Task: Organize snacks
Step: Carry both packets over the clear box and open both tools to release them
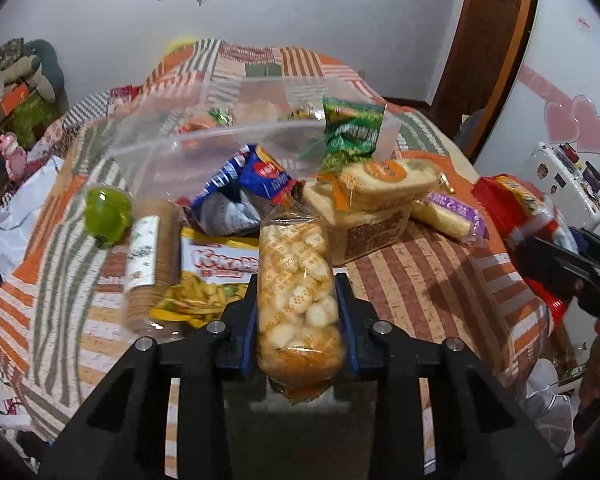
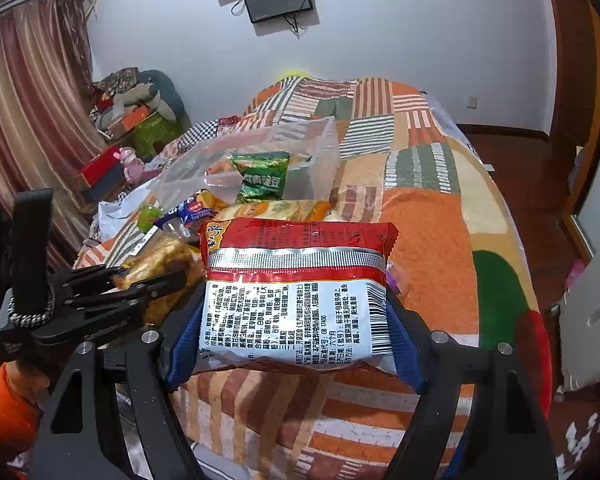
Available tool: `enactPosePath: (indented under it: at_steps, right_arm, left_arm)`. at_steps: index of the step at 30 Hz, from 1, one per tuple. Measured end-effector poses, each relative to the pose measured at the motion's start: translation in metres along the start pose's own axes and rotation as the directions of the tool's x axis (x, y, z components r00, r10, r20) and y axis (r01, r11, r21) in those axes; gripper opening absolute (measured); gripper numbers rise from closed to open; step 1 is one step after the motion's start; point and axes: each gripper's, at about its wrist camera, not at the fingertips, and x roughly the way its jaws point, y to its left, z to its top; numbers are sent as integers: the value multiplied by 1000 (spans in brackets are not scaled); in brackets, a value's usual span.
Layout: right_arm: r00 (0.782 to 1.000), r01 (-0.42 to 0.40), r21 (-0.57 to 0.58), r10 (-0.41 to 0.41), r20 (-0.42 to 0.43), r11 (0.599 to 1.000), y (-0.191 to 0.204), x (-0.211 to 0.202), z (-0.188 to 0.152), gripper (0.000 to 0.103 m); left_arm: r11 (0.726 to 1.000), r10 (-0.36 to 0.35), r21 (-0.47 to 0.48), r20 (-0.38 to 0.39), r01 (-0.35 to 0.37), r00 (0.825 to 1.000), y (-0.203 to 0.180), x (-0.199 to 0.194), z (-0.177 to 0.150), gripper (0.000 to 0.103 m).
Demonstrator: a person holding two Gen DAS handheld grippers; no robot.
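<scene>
The long clear packet of pale round puffed crackers sits lengthwise between the blue pads of the left gripper, its long axis running straight out along the fingers and its far end pointing at the clear plastic storage bin beyond the snack pile. The jaws are drawn in narrow and press on both long sides of the packet, so it is held; its near end bulges back toward the gripper body. The bin lies ahead and slightly left of this packet, past the blue foil snack bag and the stacked cake packs, so the carry goes forward over them.

The red and white printed noodle packet lies crosswise in the right gripper, its broad back face up and the jaws spread wide against its two short edges. From here the bin is ahead and a little left.

The left hand looks nearer the bin, though the fisheye warp makes that uncertain. All rests over the orange striped patchwork bedspread.
</scene>
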Motion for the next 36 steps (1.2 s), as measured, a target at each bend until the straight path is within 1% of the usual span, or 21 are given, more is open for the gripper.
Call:
enactPosePath:
  at_steps: [5, 11, 18, 22, 28, 31, 36]
  right_arm:
    - [1000, -16, -1, 16, 20, 1000, 5, 0, 8, 76]
    - [997, -29, -26, 30, 65, 999, 15, -2, 26, 76]
    - [992, -47, -57, 54, 115, 997, 29, 1, 48, 76]
    - [988, -59, -70, 68, 140, 996, 35, 4, 59, 76]
    - [983, -66, -93, 81, 164, 993, 46, 14, 79, 76]
    - [980, -69, -106, 87, 177, 992, 51, 20, 88, 76]
    - [978, -77, -112, 97, 184, 991, 57, 36, 103, 76]
  left_arm:
    - [1000, -7, 10, 70, 6, 998, 7, -26, 8, 33]
    - [1000, -14, -8, 129, 15, 992, 16, -43, 23, 33]
    - [1000, 16, -30, 212, -10, 977, 33, -59, 41, 33]
    - [998, 28, -52, 232, -16, 972, 45, -61, 51, 33]
    - [997, 43, -72, 245, -26, 969, 61, -55, 64, 33]
    - [996, 44, -83, 246, -24, 968, 70, -50, 71, 33]
    - [995, 68, -92, 242, -47, 968, 85, -34, 81, 33]
